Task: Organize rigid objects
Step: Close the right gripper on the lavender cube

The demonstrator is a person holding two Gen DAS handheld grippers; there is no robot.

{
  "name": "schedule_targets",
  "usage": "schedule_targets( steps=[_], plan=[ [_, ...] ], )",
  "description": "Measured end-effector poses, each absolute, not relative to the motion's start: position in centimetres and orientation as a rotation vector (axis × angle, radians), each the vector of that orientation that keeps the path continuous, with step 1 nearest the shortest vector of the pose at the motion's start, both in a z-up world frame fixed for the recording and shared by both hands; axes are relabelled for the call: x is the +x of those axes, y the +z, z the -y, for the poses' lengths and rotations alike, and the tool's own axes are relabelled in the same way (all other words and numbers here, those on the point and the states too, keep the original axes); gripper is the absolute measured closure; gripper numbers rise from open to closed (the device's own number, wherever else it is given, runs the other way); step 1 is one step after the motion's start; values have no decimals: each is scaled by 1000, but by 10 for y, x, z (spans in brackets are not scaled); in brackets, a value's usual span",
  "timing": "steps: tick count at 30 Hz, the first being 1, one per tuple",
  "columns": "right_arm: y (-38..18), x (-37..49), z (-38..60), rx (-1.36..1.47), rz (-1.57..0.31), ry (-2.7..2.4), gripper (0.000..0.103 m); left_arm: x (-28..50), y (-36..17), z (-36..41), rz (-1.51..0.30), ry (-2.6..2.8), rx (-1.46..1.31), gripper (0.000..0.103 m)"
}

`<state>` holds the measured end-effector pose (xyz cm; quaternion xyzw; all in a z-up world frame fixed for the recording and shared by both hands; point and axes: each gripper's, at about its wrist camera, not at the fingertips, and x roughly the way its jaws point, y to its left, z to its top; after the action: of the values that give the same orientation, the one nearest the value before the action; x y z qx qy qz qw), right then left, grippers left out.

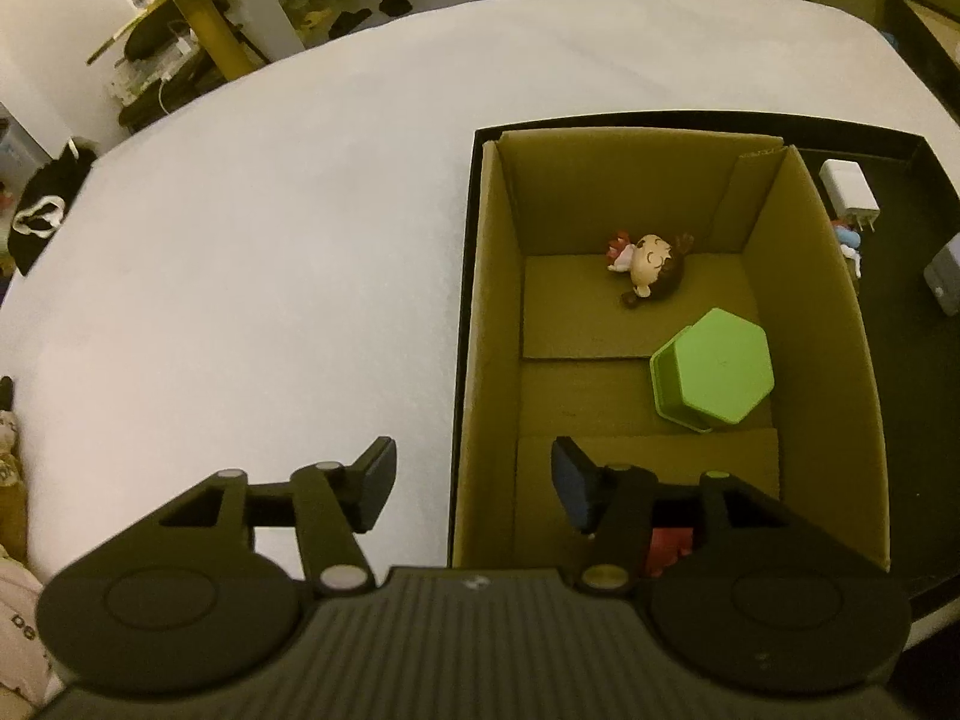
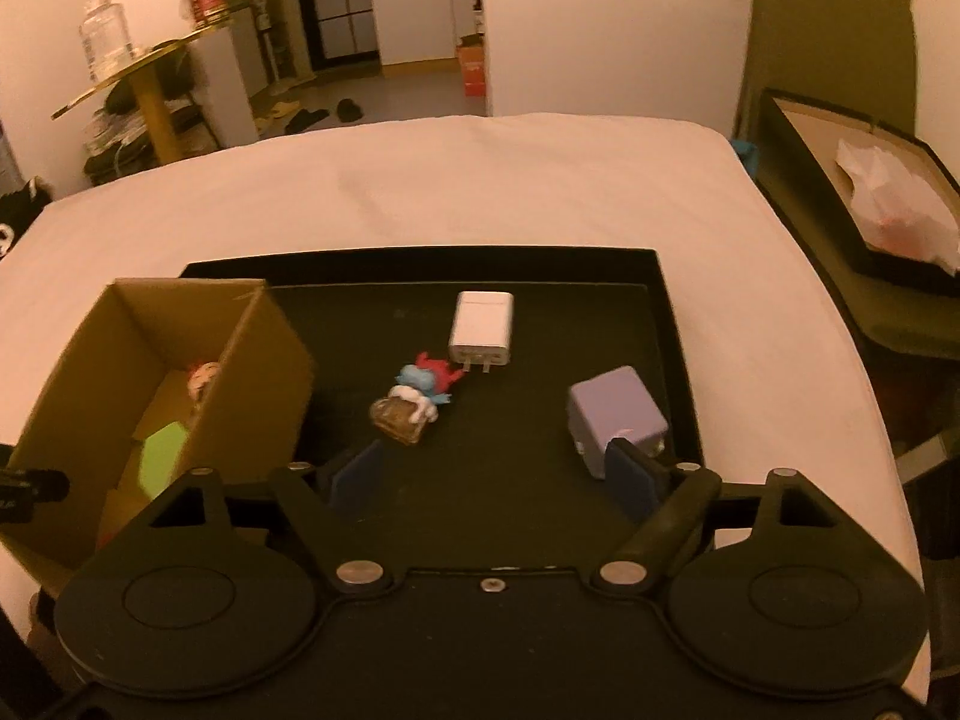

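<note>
1. The cardboard box (image 2: 252,360) stands at the black tray's (image 2: 678,360) left edge, already holding a green hexagonal container (image 1: 714,372) and a doll.
2. The lilac cube (image 2: 618,414), near the right edge, looks light and stiff; its flat sides suit gripping.
3. The white charger (image 2: 483,327) and blue figurine (image 2: 420,387) lie mid-tray, small and rigid.
4. The left gripper (image 1: 474,483) and right gripper (image 2: 501,471) both stand apart, empty.

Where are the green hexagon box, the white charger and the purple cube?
green hexagon box (image 1: 717,375), left wrist view, on its flat top.
white charger (image 2: 483,327), right wrist view, on its top face.
purple cube (image 2: 618,411), right wrist view, on its top face.

Green hexagonal box (image 1: 714,375), lilac cube (image 2: 615,417)
</note>
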<state>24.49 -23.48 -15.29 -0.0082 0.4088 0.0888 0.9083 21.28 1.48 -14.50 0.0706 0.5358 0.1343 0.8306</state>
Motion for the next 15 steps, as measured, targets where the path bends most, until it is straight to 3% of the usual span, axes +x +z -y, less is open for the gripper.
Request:
schedule_targets(
  steps=[15],
  plan=[
    [-184, 286, 259, -19, -853, 76, 21, 226, -147, -6, -1142, 352, 204, 39]
  ],
)
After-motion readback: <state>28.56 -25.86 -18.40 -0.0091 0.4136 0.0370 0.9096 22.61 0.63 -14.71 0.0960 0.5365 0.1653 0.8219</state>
